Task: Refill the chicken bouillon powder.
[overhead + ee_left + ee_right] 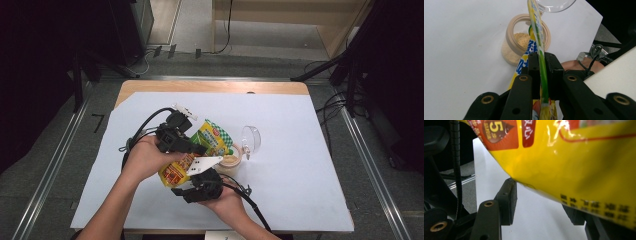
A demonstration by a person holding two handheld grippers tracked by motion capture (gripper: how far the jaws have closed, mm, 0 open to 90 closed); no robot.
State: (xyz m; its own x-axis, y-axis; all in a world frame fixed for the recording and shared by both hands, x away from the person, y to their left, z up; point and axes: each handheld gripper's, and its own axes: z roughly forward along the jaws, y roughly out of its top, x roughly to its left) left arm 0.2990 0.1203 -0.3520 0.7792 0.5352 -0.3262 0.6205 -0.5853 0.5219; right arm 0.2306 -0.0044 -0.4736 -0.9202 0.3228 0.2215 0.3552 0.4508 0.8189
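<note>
A yellow and green food pouch (210, 140) is held tilted above the table, its upper end over a small round jar (231, 161) of tan powder. My left gripper (197, 149) is shut on the pouch's thin edge (541, 62), with the jar (524, 40) just beyond its jaws. My right gripper (181, 192) sits under the pouch's lower end. Its jaws stand apart, and the bulging yellow bottom (574, 157) lies over them, meeting the tip of one finger (507, 195). White table shows between the pads.
A clear dome lid (251, 137) stands just right of the jar, on the white sheet (300, 175) covering the wooden table (215, 86). Both grippers' cables trail toward the near edge. Dark stands and floor rails flank the table.
</note>
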